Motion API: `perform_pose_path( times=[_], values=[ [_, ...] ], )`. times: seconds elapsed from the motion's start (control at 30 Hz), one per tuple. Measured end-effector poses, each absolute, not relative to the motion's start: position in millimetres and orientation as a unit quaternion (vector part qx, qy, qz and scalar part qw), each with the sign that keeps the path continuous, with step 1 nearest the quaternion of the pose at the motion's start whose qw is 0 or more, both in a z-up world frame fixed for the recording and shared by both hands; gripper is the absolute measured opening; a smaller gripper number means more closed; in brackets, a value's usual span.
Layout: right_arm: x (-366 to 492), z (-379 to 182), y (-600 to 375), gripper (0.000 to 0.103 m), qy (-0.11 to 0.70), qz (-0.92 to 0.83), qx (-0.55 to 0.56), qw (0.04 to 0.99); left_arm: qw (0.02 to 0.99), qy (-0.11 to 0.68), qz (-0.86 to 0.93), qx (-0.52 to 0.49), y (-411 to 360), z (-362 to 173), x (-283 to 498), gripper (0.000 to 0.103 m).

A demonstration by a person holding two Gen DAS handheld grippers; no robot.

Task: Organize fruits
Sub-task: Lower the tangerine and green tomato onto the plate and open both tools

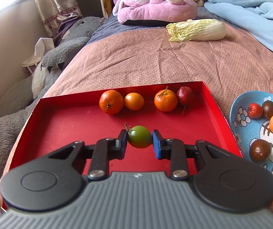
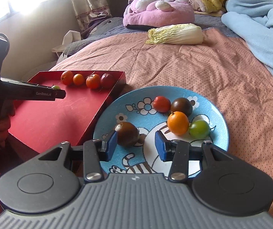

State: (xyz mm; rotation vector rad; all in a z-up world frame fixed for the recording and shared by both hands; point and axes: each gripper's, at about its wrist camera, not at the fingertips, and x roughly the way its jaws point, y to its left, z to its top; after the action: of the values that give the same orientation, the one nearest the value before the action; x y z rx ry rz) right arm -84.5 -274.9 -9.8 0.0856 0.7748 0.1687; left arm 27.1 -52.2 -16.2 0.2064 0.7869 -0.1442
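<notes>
the landmark here is the red tray [image 1: 60, 126], which lies on a pink dotted bedcover [image 1: 155, 61]. the left gripper [image 1: 139, 142] is over the middle of the tray, and its jaws are closed on a small green tomato [image 1: 140, 139], one pad pressing on each side of it; the stem of the tomato points to the left. along the far wall of the tray four fruits stand in a row: an orange mandarin [image 1: 111, 102], touching it a smaller smooth orange fruit [image 1: 134, 101], then after a gap another mandarin with a stem [image 1: 165, 100], and a dark red fruit [image 1: 185, 96] just beside this one. to the right of the tray, touching its edge, is a blue plate [image 2: 218, 118] with a cartoon cat drawing. the right gripper [image 2: 135, 146] is above the near part of this plate, its jaws partly open and holding nothing; a dark brown tomato [image 2: 127, 133] lies on the plate near the left pad, slightly beyond the tips. farther from the tray on the plate are a red tomato [image 2: 161, 104], a second dark tomato [image 2: 181, 106], an orange fruit [image 2: 178, 123] and a green tomato on the plate [image 2: 199, 128], all close together. beyond the tray, far on the bedcover, lies a napa cabbage [image 1: 196, 30].
</notes>
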Motion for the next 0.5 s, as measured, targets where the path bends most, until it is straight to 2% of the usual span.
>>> perform_pose_path(
  times=[0.5],
  values=[
    [-101.7, -14.5, -281.6, 0.049, 0.39, 0.097, 0.047, 0.915, 0.914, 0.356, -0.164, 0.105, -108.3, -14.5, 7.5, 0.031]
  ],
)
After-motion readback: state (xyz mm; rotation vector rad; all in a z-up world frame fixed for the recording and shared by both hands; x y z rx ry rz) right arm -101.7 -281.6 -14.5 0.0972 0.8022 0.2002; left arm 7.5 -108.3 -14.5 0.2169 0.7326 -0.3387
